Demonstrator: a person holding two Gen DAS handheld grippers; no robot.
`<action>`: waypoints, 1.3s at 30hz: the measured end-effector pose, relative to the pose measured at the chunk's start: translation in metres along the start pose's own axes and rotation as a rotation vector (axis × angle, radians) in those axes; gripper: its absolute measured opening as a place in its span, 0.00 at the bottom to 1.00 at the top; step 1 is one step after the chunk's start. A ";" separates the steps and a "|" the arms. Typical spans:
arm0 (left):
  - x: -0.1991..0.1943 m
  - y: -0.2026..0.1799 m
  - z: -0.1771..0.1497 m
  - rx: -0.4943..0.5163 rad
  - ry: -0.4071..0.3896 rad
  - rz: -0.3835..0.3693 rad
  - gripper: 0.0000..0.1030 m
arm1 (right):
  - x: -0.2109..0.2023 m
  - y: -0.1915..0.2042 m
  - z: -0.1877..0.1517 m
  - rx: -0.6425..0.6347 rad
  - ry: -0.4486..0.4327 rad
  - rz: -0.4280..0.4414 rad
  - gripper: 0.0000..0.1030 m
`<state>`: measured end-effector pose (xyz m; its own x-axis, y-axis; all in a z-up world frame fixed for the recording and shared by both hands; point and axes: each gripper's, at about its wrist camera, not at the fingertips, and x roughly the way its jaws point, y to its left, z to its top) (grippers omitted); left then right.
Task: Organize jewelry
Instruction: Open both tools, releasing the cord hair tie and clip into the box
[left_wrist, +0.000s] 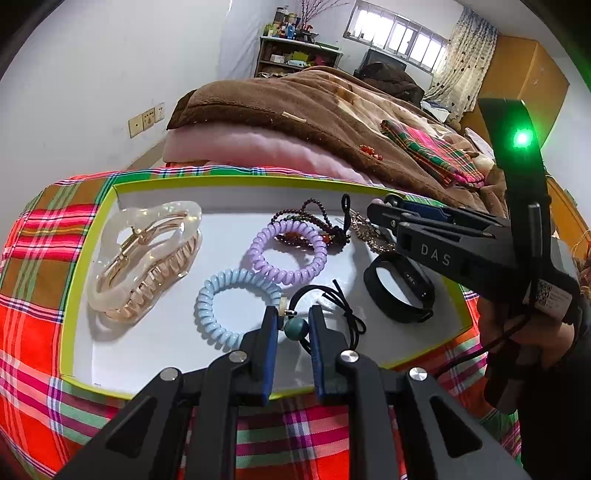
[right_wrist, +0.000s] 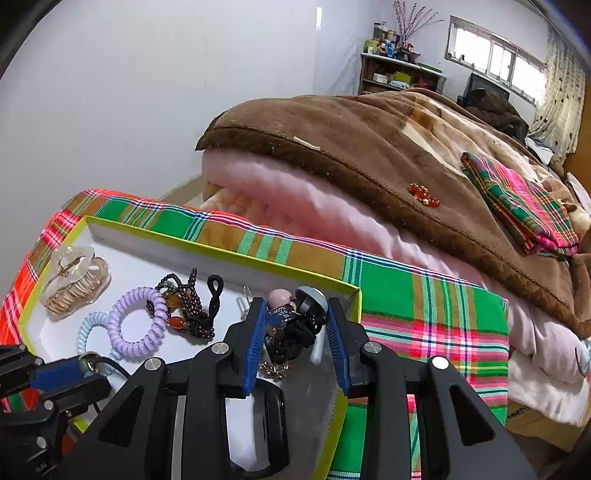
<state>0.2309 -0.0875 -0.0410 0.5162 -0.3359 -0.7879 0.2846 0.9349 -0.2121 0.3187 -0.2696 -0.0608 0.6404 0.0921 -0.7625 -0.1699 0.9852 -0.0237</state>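
Observation:
A white tray with a lime rim (left_wrist: 229, 180) (right_wrist: 207, 248) lies on a plaid cloth and holds jewelry. My left gripper (left_wrist: 292, 314) stands slightly open around a black hair tie with a teal bead (left_wrist: 296, 328). Next to it lie a blue coil tie (left_wrist: 225, 306), a purple coil tie (left_wrist: 288, 251), a clear claw clip (left_wrist: 144, 258), a dark bead bracelet (left_wrist: 314, 218) and a black wristband (left_wrist: 399, 288). My right gripper (right_wrist: 295, 310) is open over the tray's right end, above a black bow tie with pink and grey beads (right_wrist: 295, 325).
A plaid cloth (right_wrist: 424, 306) covers the surface under the tray. Behind it lies a pink quilt under a brown blanket (right_wrist: 369, 140), with a small red bead piece (right_wrist: 423, 194) and a folded plaid cloth (right_wrist: 517, 206) on top. A white wall is to the left.

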 end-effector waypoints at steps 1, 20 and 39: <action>0.000 0.000 0.000 0.001 -0.001 0.003 0.17 | 0.000 0.000 0.000 -0.002 0.001 0.001 0.33; 0.000 0.003 0.001 -0.008 0.001 0.018 0.27 | 0.006 0.002 -0.001 0.006 0.008 0.008 0.33; -0.016 -0.001 0.001 0.007 -0.043 0.058 0.44 | -0.016 0.003 -0.005 0.031 -0.034 0.014 0.49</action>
<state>0.2232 -0.0833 -0.0279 0.5664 -0.2863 -0.7728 0.2586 0.9521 -0.1632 0.3047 -0.2691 -0.0520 0.6634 0.1103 -0.7401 -0.1563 0.9877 0.0071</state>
